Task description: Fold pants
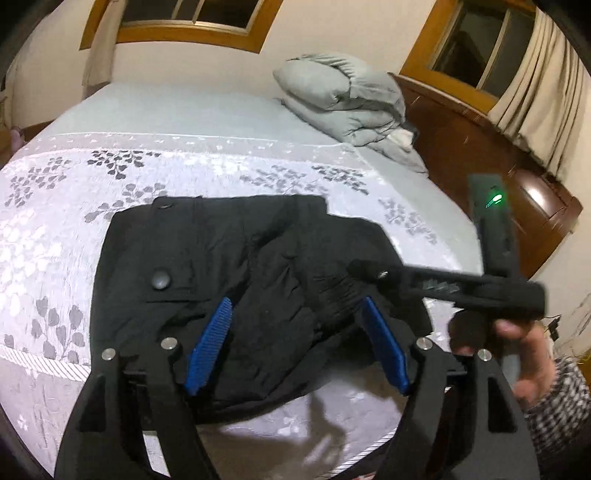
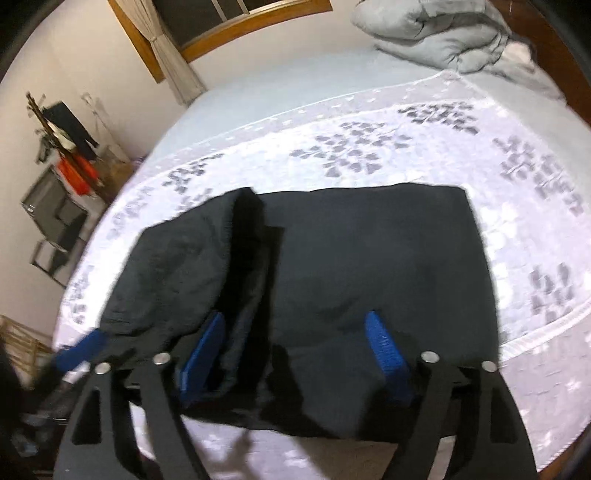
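Black pants [image 1: 229,273] lie folded into a compact bundle on the bed, near its front edge; they also show in the right wrist view [image 2: 369,266]. A round button [image 1: 160,279] shows on the left part. My left gripper [image 1: 295,314] is open, its blue pads apart above the bundle's near edge, holding nothing. My right gripper [image 2: 295,328] is open above the near edge too, with a raised fold of cloth [image 2: 243,258] just inside its left pad [image 2: 203,350]. The right gripper's body [image 1: 480,288] crosses the right side of the left wrist view, held by a hand [image 1: 528,354].
The bed has a white cover with grey leaf print [image 1: 74,221] [image 2: 369,147]. A folded grey duvet [image 1: 347,99] [image 2: 436,33] lies at the far end. A wooden headboard [image 1: 480,147] is at the right. Clutter and a rack [image 2: 66,158] stand left of the bed.
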The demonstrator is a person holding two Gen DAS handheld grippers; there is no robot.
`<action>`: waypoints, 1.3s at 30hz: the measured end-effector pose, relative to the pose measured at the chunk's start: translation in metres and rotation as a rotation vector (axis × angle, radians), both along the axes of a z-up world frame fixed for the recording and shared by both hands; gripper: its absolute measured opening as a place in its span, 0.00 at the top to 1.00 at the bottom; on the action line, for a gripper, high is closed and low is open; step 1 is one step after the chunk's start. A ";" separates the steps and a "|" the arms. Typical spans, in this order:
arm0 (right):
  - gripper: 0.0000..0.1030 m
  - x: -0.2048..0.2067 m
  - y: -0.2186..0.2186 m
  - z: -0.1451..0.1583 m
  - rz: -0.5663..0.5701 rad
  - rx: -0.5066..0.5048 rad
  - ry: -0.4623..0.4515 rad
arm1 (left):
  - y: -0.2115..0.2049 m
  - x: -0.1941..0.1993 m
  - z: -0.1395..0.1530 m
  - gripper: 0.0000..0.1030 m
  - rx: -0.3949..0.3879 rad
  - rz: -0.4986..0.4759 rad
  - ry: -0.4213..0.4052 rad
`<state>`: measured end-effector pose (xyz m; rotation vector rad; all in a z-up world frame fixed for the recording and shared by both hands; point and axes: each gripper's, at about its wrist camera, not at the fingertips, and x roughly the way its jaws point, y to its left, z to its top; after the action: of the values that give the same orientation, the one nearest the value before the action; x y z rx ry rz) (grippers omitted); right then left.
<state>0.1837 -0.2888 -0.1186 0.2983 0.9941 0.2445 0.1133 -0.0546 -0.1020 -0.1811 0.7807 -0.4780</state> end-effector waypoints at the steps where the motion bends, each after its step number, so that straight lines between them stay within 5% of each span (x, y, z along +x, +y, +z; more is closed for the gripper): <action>1: 0.19 0.001 0.001 -0.001 0.005 0.006 0.009 | 0.004 0.001 -0.002 0.29 0.015 0.022 -0.003; 6: 0.19 0.008 0.008 -0.008 0.002 0.038 0.038 | 0.028 0.005 -0.002 0.28 0.111 0.130 -0.034; 11: 0.19 0.004 0.001 -0.001 -0.017 0.084 0.000 | 0.058 0.011 -0.006 0.27 0.118 0.215 -0.016; 23: 0.19 0.007 0.028 -0.021 0.075 0.130 0.097 | 0.055 0.017 -0.026 0.12 0.137 0.208 0.052; 28: 0.19 0.006 0.042 -0.027 0.092 0.045 0.115 | 0.047 0.021 -0.028 0.10 0.171 0.221 0.076; 30: 0.22 0.004 0.050 -0.023 0.121 -0.009 0.091 | 0.046 0.022 -0.028 0.09 0.178 0.226 0.085; 32: 0.50 0.002 0.056 -0.021 0.165 0.000 0.078 | 0.047 0.024 -0.029 0.09 0.196 0.235 0.093; 33: 0.54 0.001 0.060 -0.020 0.178 -0.003 0.078 | 0.048 0.025 -0.030 0.09 0.204 0.242 0.100; 35: 0.52 0.000 0.065 -0.020 0.187 -0.034 0.069 | 0.051 0.028 -0.032 0.09 0.206 0.259 0.124; 37: 0.35 0.000 0.068 -0.024 0.176 -0.057 0.080 | 0.055 0.029 -0.033 0.09 0.196 0.281 0.135; 39: 0.42 -0.001 0.069 -0.027 0.187 -0.024 0.086 | 0.058 0.029 -0.032 0.09 0.195 0.290 0.133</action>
<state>0.1822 -0.2196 -0.1457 0.1952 1.1106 0.3924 0.1423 0.0031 -0.1339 -0.1426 0.9092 -0.1148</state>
